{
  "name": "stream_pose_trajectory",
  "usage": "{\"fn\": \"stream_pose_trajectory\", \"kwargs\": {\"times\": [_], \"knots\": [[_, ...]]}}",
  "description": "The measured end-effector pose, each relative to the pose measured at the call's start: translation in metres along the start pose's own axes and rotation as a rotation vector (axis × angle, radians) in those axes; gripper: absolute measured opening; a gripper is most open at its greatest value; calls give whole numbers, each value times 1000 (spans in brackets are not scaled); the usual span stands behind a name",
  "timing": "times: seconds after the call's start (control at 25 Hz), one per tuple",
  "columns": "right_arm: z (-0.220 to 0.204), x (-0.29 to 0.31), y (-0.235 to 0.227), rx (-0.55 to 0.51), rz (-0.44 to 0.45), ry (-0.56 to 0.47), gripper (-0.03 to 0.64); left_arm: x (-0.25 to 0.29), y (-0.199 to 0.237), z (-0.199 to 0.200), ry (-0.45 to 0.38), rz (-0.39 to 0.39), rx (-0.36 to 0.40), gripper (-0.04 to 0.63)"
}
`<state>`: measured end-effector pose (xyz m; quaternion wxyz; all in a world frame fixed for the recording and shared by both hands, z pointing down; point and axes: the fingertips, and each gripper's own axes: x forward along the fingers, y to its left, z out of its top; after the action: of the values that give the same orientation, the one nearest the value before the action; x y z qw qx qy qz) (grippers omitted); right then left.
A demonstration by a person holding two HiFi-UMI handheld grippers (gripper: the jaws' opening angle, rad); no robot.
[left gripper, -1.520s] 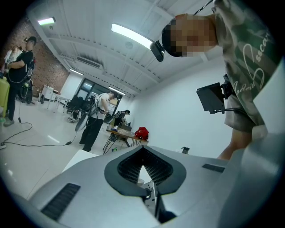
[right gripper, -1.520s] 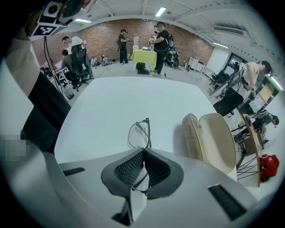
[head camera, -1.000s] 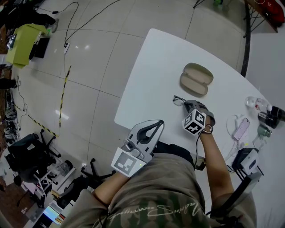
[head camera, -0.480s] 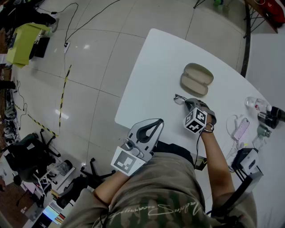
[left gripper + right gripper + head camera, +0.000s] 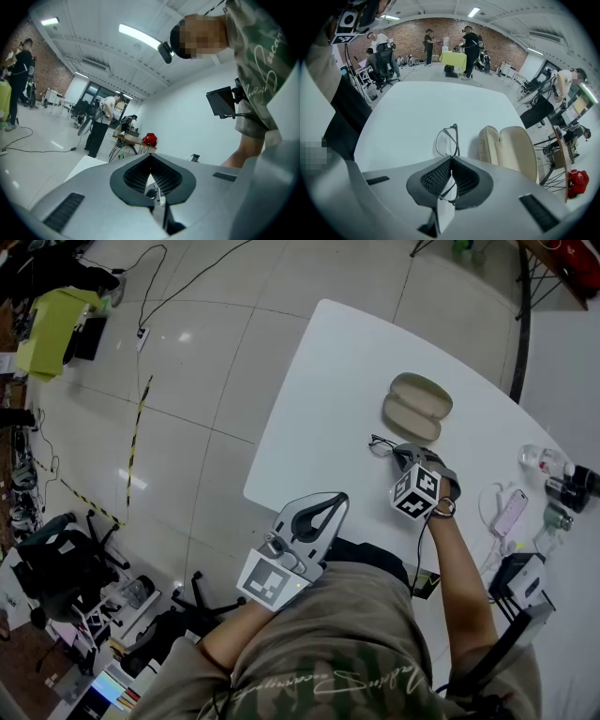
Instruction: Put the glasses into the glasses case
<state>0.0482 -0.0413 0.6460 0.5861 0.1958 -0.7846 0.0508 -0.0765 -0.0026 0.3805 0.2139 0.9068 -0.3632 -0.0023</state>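
The right gripper (image 5: pixel 451 159) has its jaws pressed together on the glasses (image 5: pixel 448 140). In the right gripper view the thin dark frame runs lengthwise through the ribbed pads. One lens sticks out past the tips and the other sits back in the hollow between the jaws. Whether the glasses rest on the table (image 5: pixel 417 112) or are raised a little off it is hard to say from either view.

The left gripper (image 5: pixel 151 157) has its jaws together with nothing between them. Its view points up and away at the room and the ceiling lights.

The head view shows what the gripper views do not. The left gripper (image 5: pixel 339 500) is held off the table (image 5: pixel 328 381), beyond its near edge and over the person's lap. The right gripper (image 5: pixel 397 454) is over the table a short way in from that edge, with the glasses (image 5: pixel 380 444) at its tips.

The glasses case (image 5: pixel 417 407) lies open toward the middle of the table, near the glasses but apart from them, on the side away from the near edge. In the right gripper view the glasses case (image 5: pixel 511 150) lies just to the right of the jaws, with its pale lining facing up.
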Motion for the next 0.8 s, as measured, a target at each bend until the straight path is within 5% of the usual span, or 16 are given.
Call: {"fn": "stream_pose_trajectory", "kwargs": {"times": [0.8], "knots": [[-2, -18, -26, 46, -14, -19, 20, 10, -5, 4, -5, -16, 5, 0]]}}
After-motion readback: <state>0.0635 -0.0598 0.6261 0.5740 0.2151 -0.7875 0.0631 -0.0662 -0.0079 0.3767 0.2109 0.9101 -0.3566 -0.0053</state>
